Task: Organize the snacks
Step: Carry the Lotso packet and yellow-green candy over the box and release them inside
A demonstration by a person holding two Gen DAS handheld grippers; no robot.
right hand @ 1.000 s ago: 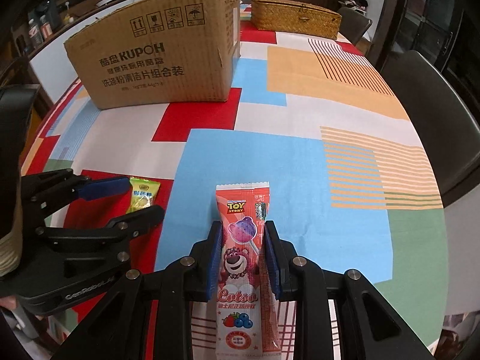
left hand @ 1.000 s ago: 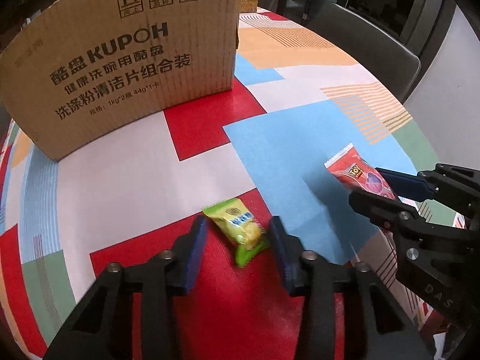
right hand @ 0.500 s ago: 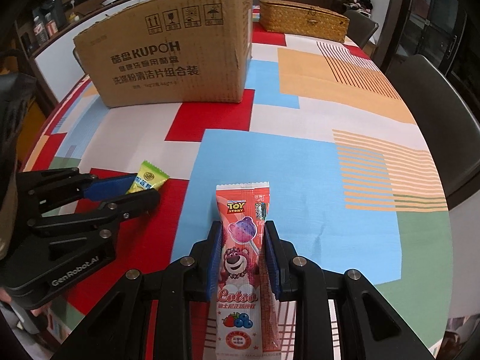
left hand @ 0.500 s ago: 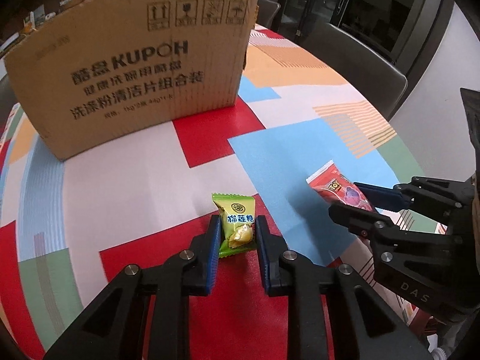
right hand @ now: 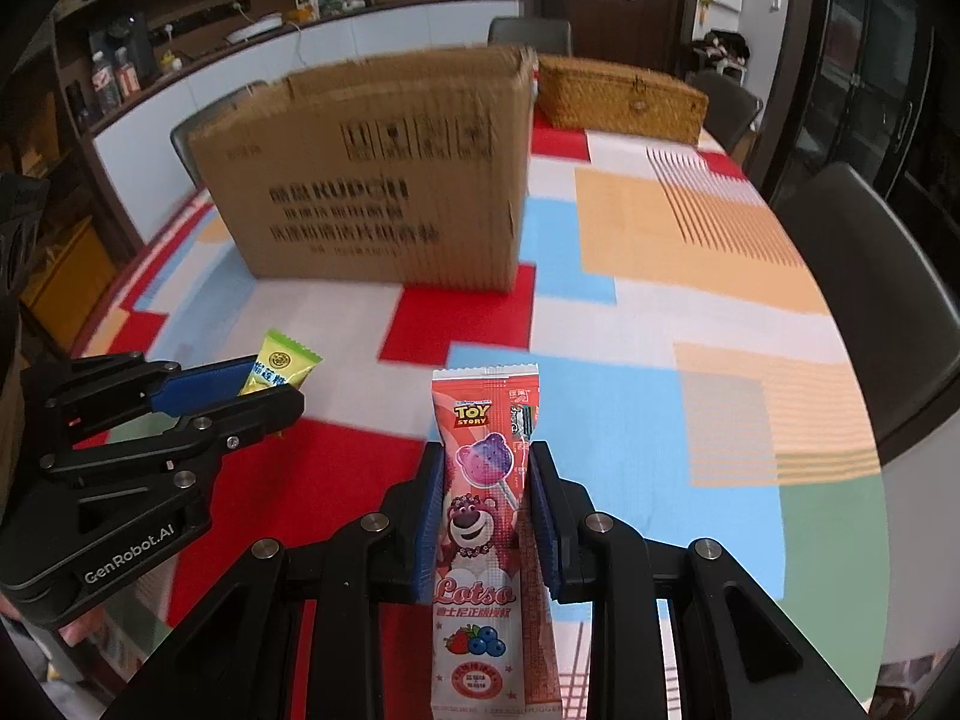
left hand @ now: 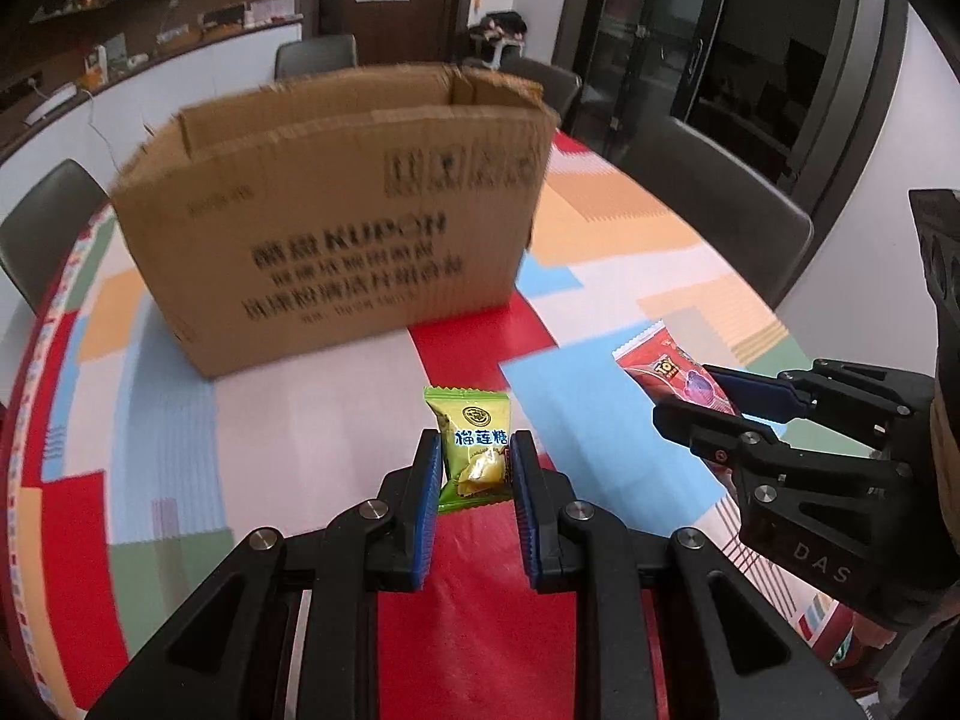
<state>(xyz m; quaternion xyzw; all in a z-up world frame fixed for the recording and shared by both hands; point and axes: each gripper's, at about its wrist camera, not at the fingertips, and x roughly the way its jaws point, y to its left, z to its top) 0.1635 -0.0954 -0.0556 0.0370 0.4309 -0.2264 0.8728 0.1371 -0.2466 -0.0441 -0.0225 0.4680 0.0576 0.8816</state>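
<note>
Snacks are both riding clear of the tablecloth (right hand: 690, 324) now: the left gripper (left hand: 475, 468) is clenching the green durian candy (left hand: 474, 444), and the right gripper (right hand: 486, 480) is pinching the red Lotso lollipop packet (right hand: 486, 516). Beyond them, the open cardboard box (left hand: 360, 228) is waiting, so I judge the picking finished and the dropping in still ahead; its inside is hiding from view.

— Wrappers?
— Candy (left hand: 474, 450) and lollipop (right hand: 486, 516): glossy printed film, crimped ends.
— Box (left hand: 354, 210)?
— Matt corrugated cardboard, rough torn rim.
— Rest?
— Basket (right hand: 621, 99) woven wicker; tablecloth (right hand: 690, 312) smooth; left gripper (left hand: 475, 468) matt black plastic, ribbed blue pads (left hand: 429, 504).
</note>
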